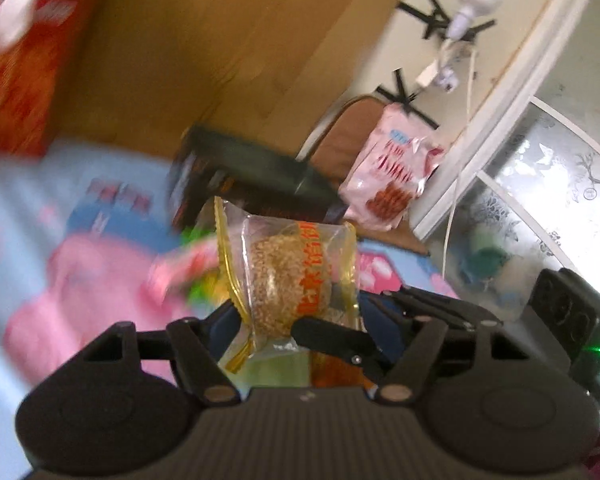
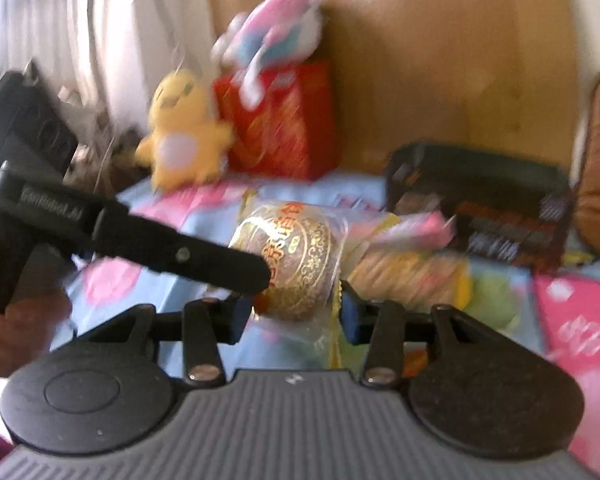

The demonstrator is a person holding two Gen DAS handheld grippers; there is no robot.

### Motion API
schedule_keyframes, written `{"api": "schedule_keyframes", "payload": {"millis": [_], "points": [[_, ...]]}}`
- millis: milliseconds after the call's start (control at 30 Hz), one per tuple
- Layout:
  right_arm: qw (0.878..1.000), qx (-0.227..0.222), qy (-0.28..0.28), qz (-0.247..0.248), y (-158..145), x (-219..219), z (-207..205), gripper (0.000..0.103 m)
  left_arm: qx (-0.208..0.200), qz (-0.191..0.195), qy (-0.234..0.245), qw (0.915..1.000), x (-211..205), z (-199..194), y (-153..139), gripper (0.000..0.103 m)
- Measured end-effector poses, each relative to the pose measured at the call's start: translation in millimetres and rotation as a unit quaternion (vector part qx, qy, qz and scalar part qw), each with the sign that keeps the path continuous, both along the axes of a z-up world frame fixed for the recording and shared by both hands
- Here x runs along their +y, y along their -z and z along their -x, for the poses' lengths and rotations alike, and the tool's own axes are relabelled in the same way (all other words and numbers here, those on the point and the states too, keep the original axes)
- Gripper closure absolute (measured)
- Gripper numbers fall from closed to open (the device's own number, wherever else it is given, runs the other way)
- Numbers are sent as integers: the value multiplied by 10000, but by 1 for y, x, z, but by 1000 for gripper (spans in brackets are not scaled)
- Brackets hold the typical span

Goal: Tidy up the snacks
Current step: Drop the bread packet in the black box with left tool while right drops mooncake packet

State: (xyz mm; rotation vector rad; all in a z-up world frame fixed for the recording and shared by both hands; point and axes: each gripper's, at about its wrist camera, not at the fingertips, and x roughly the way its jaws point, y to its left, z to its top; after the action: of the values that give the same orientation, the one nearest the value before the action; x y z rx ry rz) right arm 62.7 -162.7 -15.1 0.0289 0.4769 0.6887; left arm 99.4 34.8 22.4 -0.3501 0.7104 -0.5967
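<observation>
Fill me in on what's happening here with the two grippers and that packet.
A person is sorting snacks on a bed with a cartoon-print sheet. Both the left gripper and the right gripper close around one clear-wrapped sesame cake, held above the sheet. A dark basket sits behind, with more packets piled below.

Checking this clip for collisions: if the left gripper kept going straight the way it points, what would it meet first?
The left gripper already has the sesame cake packet between its fingers, with the right gripper's finger crossing close in front. Beyond them the black basket looks first in line, though blur leaves depth unclear.
</observation>
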Motion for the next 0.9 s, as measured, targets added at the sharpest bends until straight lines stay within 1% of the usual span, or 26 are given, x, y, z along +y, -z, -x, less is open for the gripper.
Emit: {"api": "schedule_keyframes", "payload": {"millis": [100, 200, 267, 367, 433, 500, 533, 567, 600, 633, 700, 767, 833, 900], "points": [[9991, -258, 332, -92, -14, -14, -29, 55, -283, -191, 90, 9994, -26, -44, -17, 35], [9967, -398, 698, -63, -24, -27, -66, 55, -288, -250, 86, 9992, -46, -89, -21, 34], [9957, -359, 856, -51, -24, -34, -92, 55, -298, -335, 25, 9990, -54, -114, -18, 34], [9954, -183, 942, -3, -18, -37, -130, 54, -170, -491, -177, 9985, -61, -146, -8, 33], [9956, -8, 932, 26, -14, -38, -148, 54, -81, -637, -336, 9974, -64, -160, 0, 31], [9961, 133, 867, 51, -7, -33, -163, 51, 36, -775, -462, 9959, -64, -171, 8, 29], [9964, 184, 828, 78, -4, -30, -167, 50, 81, -831, -538, 9951, -63, -173, 10, 27], [9961, 218, 845, 98, -1, -28, -171, 44, 65, -834, -600, 9947, -61, -173, 11, 27], [9955, 232, 916, 119, 1, -28, -171, 36, -5, -814, -649, 9946, -57, -169, 9, 27], [9949, 219, 982, 123, 1, -27, -173, 34, -146, -789, -720, 9942, -52, -162, 5, 26], [9946, 170, 1023, 24, 0, -32, -167, 33, -371, -724, -822, 9933, -42, -147, -6, 23], [9942, 142, 1057, -123, -3, -41, -155, 33, -510, -567, -904, 9930, -27, -128, -14, 22], [9944, 35, 1020, -273, -6, -49, -137, 33, -505, -373, -1015, 9929, -10, -107, -17, 20], [9961, 78, 795, -367, -6, -54, -119, 33, -385, -186, -1154, 9924, 7, -85, -11, 19]]}}
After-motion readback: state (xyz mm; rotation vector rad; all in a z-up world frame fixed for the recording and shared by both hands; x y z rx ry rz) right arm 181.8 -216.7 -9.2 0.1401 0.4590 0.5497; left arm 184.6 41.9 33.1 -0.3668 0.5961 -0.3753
